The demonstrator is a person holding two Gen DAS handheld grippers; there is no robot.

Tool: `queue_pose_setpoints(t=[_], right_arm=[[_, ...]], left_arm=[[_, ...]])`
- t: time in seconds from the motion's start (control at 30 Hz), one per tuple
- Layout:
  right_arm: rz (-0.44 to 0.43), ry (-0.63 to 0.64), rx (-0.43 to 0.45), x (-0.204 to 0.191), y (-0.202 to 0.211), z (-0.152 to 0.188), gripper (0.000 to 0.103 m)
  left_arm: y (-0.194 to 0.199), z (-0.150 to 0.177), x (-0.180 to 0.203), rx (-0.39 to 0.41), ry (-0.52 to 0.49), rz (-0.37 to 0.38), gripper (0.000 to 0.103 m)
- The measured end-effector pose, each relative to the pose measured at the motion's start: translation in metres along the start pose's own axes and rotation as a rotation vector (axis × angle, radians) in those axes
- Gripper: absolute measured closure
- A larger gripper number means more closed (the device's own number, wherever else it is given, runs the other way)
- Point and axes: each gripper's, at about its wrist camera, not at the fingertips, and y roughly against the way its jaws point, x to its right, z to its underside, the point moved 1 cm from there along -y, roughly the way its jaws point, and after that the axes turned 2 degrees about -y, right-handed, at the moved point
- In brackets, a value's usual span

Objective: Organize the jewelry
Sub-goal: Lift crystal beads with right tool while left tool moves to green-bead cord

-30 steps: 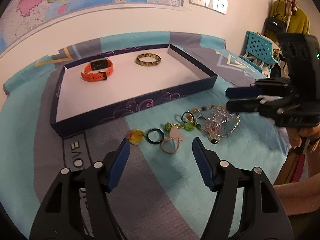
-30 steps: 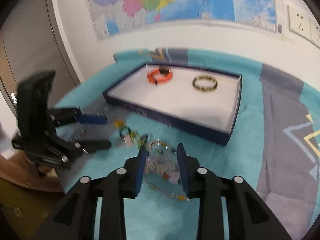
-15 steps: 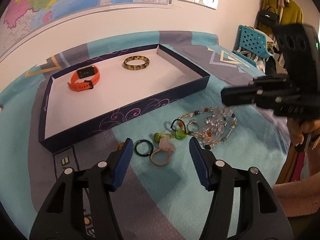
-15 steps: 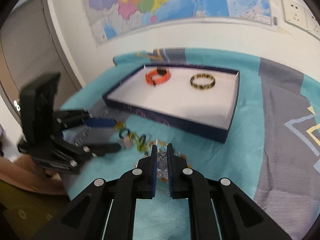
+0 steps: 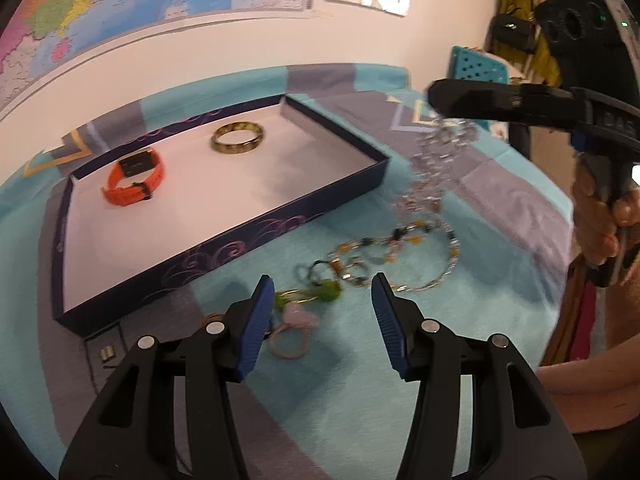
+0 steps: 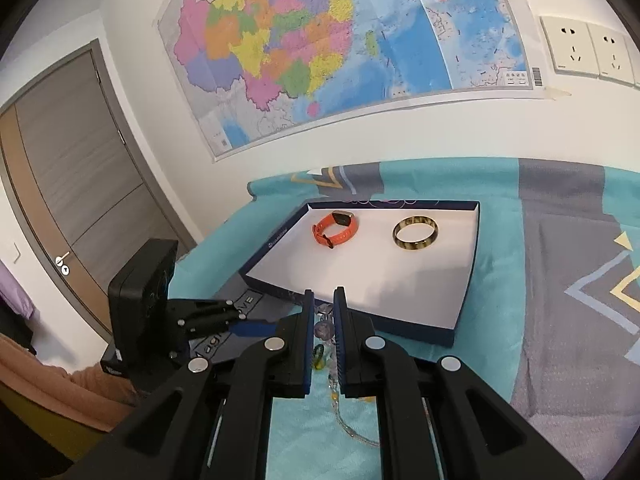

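A dark blue box (image 5: 280, 236) (image 6: 464, 300) with a white floor holds an orange watch (image 5: 134, 176) (image 6: 335, 229) and a gold-brown bangle (image 5: 238, 142) (image 6: 416, 234). My right gripper (image 5: 436, 98) (image 6: 322, 308) is shut on a clear bead necklace (image 5: 432, 164) (image 6: 323, 330), which hangs down above the cloth beside the box. My left gripper (image 5: 322, 316) is open and empty above a pink ring (image 5: 290, 338) and green charms (image 5: 326, 292). A beaded chain (image 5: 420, 256) lies on the cloth.
The jewelry lies on a teal and grey cloth (image 5: 360, 380). A wall with a map (image 6: 320, 40) and sockets (image 6: 588, 50) stands behind. A door (image 6: 60, 168) is at the left in the right wrist view. Bags (image 5: 520, 36) hang at the right.
My right gripper closed on the clear bead necklace and lifted it off the cloth toward the box. My left gripper moved forward a little and stayed open.
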Motion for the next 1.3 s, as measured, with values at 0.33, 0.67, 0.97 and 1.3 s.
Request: queue_pose_setpoints(t=[0.33, 0.67, 0.97, 1.3], right_arm=[[-0.081, -0.011, 0.004, -0.014, -0.001, -0.002, 0.095], [-0.049, -0.062, 0.091, 0.002, 0.023, -0.009, 0.095], [-0.015, -0.14, 0.091, 0.031, 0.025, 0.0, 0.095], [-0.034, -0.154, 0.054, 0.037, 0.009, 0.007, 0.095]], left_arm=[[-0.014, -0.02, 0.027, 0.039, -0.008, 0.134, 0.062], [-0.016, -0.017, 0.03, 0.024, 0.014, 0.243, 0.096], [-0.001, 0.001, 0.025, 0.007, 0.042, 0.306, 0.096], [0.007, 0.0, -0.002, 0.024, 0.062, 0.127, 0.071]])
